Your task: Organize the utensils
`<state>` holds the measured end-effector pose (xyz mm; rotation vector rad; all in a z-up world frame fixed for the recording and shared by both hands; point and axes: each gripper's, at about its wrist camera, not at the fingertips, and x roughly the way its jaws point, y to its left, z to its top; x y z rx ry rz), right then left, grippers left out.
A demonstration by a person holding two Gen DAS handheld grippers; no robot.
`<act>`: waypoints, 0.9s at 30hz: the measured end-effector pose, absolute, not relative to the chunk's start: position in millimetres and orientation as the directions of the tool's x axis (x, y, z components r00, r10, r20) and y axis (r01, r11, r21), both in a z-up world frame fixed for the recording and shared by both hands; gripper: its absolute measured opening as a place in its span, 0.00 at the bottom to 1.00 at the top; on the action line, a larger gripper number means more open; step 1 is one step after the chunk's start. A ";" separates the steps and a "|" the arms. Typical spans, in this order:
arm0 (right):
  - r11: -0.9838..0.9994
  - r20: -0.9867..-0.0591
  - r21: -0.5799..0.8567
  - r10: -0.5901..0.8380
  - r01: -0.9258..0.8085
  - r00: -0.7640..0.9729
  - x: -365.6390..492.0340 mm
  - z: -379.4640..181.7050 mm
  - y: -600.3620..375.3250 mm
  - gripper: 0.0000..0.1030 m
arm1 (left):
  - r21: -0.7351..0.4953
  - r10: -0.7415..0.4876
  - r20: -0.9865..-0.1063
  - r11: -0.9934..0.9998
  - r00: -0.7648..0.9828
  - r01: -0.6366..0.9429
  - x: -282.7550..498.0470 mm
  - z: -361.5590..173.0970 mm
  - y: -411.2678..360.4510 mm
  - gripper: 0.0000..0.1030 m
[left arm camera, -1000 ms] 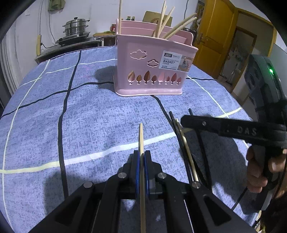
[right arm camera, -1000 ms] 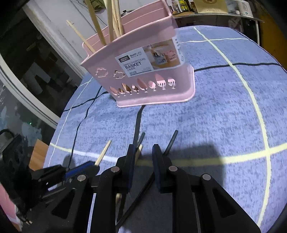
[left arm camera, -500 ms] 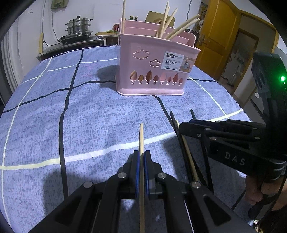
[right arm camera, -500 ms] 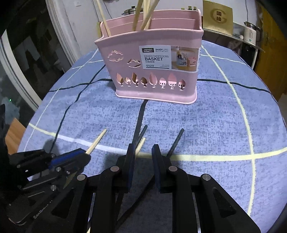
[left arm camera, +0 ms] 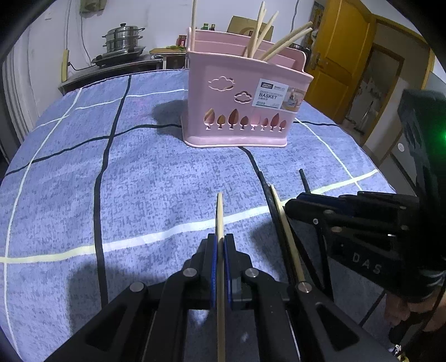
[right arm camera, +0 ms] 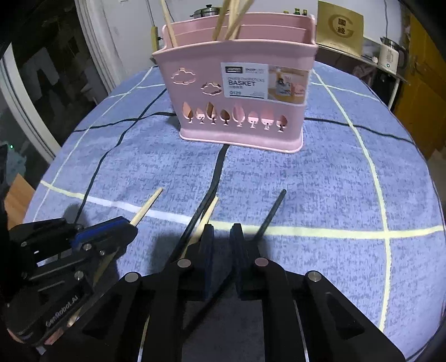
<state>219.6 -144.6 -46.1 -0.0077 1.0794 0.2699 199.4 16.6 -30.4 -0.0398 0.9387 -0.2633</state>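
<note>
Black tool (left arm camera: 220, 245), blue pads (left arm camera: 213, 267)

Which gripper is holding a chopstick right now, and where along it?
The left gripper is shut on a wooden chopstick, gripping partway along, tip sticking out ahead. The right gripper holds nothing; its jaws have just been closing over a black chopstick.

**Readable Markings on Basket, Grippers and Box**

A white label (right arm camera: 264, 80) on the pink basket (right arm camera: 195, 92) is showing "BASKET" in bold and "0129" beneath; its smaller print is staying illegible. The right gripper (left arm camera: 365, 264) is bearing "DAS", the left gripper (right arm camera: 61, 309) "GenRobot.AI". A gold box (right arm camera: 340, 26) behind is displaying a large "G" emblem.
</note>
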 end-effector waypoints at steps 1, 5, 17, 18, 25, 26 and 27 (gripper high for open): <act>0.959 -0.865 0.179 0.260 -0.219 0.429 221.2 -46.4 -145.2 0.12 | -0.151 -0.242 -0.793 0.967 0.559 0.204 200.4 -30.3 16.5 0.06; 0.943 -0.838 0.278 0.331 -0.182 0.433 223.5 -47.4 -156.2 0.12 | -0.154 -0.247 -0.791 0.966 0.559 0.208 202.0 -30.2 17.9 0.06; 0.956 -0.856 0.212 0.282 -0.202 0.434 226.2 -49.2 -141.0 0.12 | -0.175 -0.265 -0.783 0.962 0.563 0.209 202.5 -29.9 22.9 0.06; 0.958 -0.858 0.206 0.276 -0.202 0.432 227.1 -49.2 -138.9 0.12 | -0.175 -0.265 -0.783 0.962 0.563 0.210 202.2 -29.9 23.7 0.06; 0.966 -0.864 0.176 0.243 -0.188 0.440 221.4 -48.9 -135.4 0.14 | -0.178 -0.265 -0.784 0.962 0.562 0.206 200.8 -30.0 28.1 0.06; 0.968 -0.865 0.164 0.234 -0.189 0.445 221.5 -48.4 -134.0 0.14 | -0.178 -0.264 -0.784 0.963 0.562 0.204 200.9 -30.0 28.3 0.06; 0.968 -0.864 0.164 0.234 -0.190 0.445 222.5 -48.6 -132.8 0.14 | -0.180 -0.265 -0.783 0.962 0.563 0.204 200.8 -30.2 28.2 0.06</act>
